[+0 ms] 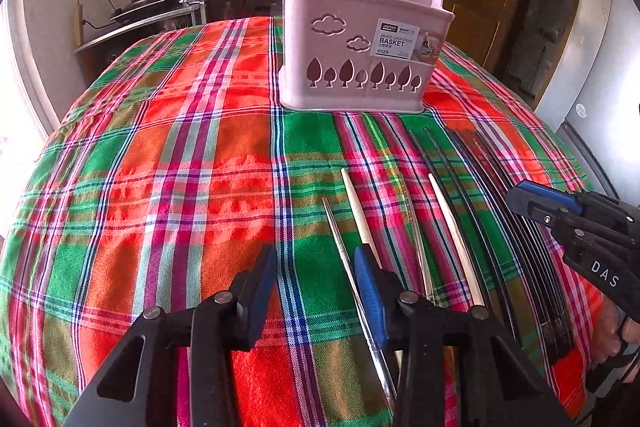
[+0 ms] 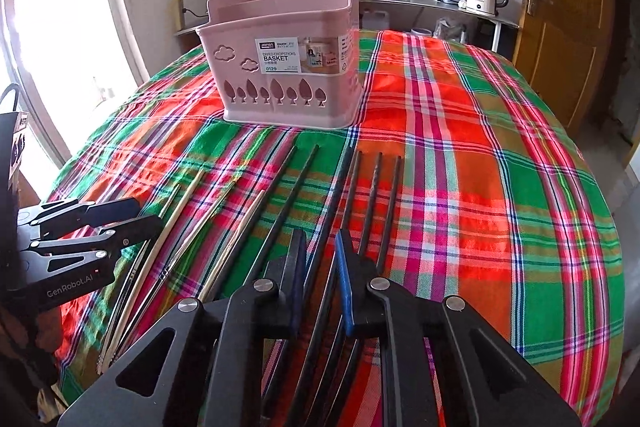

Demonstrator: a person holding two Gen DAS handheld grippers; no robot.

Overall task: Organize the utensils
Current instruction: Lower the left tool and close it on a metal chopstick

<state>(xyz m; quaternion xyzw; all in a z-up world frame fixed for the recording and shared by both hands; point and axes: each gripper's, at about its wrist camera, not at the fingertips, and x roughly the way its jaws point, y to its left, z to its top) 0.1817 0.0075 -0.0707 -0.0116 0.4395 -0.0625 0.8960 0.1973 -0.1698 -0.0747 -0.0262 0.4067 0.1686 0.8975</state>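
Two tools released: left tool [image 1: 316, 291] over cloth [image 1: 160, 187] beside pale chopsticks [image 1: 358, 207], right tool [image 2: 322, 267] straddling black chopstick [image 2: 341, 187]; basket [image 1: 352, 67] beyond.

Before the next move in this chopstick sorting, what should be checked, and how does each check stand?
1. Basket upright: ok.
2. Cloth between chopsticks and basket free of obstacles: ok.
3. A black chopstick lies between the right tongs: ok.
4. Right tongs pressing firmly on it: cannot tell.
5. Left tongs straddle a chopstick: not ok; only cloth shows in the gap, and the metal chopstick lies by one pad.
6. Pale chopsticks kept apart from the black ones: ok.
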